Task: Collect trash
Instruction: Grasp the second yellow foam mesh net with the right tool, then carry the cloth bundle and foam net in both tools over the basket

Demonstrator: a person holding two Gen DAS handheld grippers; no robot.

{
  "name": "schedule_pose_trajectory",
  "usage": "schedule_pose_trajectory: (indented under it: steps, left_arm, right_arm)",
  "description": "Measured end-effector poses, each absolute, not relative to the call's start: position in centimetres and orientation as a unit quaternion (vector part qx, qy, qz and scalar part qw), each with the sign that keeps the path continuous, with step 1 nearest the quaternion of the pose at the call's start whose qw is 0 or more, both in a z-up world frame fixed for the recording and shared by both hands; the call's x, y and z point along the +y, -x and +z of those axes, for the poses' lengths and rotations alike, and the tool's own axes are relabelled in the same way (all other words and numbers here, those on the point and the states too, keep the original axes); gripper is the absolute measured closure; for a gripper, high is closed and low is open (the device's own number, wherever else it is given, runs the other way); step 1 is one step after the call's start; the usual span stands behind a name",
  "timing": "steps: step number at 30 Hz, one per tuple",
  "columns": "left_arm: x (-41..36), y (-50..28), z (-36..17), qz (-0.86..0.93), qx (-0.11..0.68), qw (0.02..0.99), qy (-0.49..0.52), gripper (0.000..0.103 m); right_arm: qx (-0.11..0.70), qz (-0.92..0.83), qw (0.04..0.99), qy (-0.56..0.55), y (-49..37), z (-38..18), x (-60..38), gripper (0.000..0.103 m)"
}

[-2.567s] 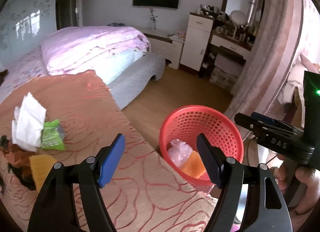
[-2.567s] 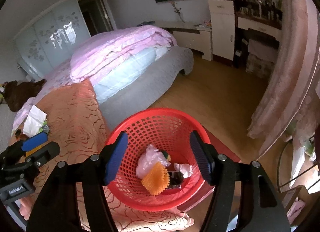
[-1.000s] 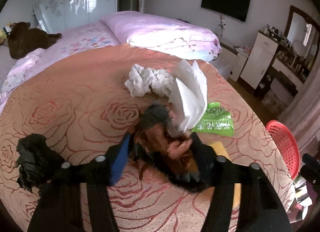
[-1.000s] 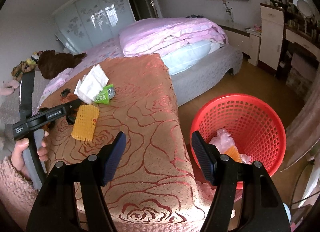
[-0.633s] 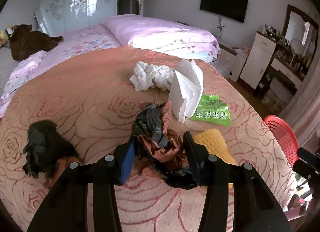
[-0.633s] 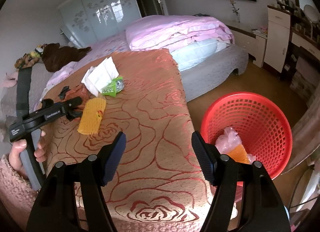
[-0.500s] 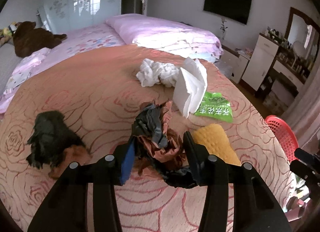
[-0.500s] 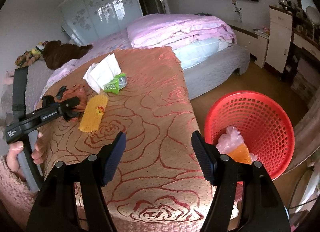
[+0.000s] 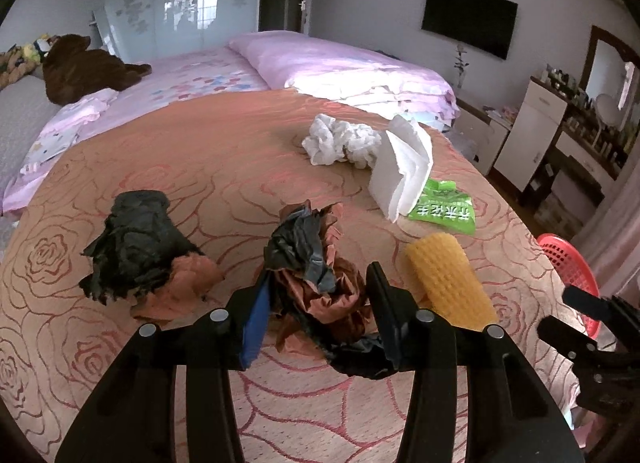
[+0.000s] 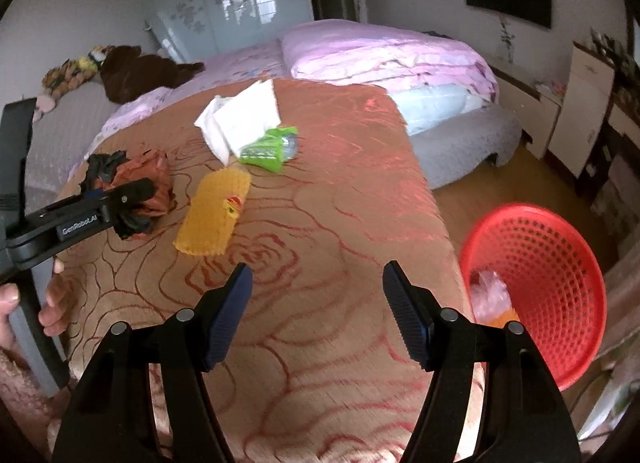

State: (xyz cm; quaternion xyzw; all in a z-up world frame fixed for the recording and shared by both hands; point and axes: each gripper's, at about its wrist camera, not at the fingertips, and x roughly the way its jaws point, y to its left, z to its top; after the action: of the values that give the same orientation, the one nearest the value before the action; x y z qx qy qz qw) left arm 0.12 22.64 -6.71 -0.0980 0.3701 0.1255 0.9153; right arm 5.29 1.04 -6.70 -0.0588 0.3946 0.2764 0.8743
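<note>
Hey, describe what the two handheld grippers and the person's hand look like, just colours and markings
Both the left gripper and the right gripper are black plastic with silver rivets and two dark blue ribbed fingers. In the right wrist view the left gripper's side carries white "GenRobot.AI" lettering. The bare-skinned hand grips its grey handle above a pink fuzzy sleeve.

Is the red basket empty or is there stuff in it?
Not empty. The red basket already holds a crumpled clear plastic bag and something orange at the bottom, though most of it is unfilled.
</note>
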Motion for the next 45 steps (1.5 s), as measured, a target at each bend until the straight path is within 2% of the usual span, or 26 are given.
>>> schedule_pose_trajectory:
  steps: [7,10,15,18,20,26,38,45]
  left_arm:
    - [23.5,0.8,-6.7,0.133,0.367,0.914,0.110,0.058]
    - [24.1,1.1,-6.7,0.135,0.365,0.914,0.119,0.058]
    - [24.4,1.3,-6.8,0.135,0.364,0.913,0.126,0.058]
    - [24.4,1.4,-6.8,0.138,0.363,0.914,0.119,0.058]
    - [24.4,1.4,-6.9,0.138,0.362,0.914,0.118,0.058]
    - [24.4,1.4,-6.9,0.139,0.362,0.914,0.116,0.058]
    - [24.3,1.4,-6.8,0.134,0.361,0.916,0.115,0.058]
    - [23.2,1.6,-6.2,0.124,0.356,0.920,0.108,0.058]
  right_arm:
    - [0.387,0.314,0.863,0.079,-6.1,-6.1,5.5,0.038]
    - [0.389,0.329,0.856,0.087,-6.4,-6.0,7.3,0.043]
    - [0.392,0.342,0.848,0.098,-6.8,-6.3,9.5,0.044]
    - [0.398,0.340,0.846,0.105,-6.9,-6.8,10.0,0.050]
    - [0.401,0.338,0.845,0.105,-7.0,-7.0,9.9,0.058]
    - [0.405,0.334,0.846,0.090,-7.0,-7.3,9.2,0.067]
    - [0.399,0.328,0.854,0.061,-6.7,-6.7,6.7,0.079]
    - [0.388,0.316,0.865,0.051,-6.6,-5.9,5.1,0.080]
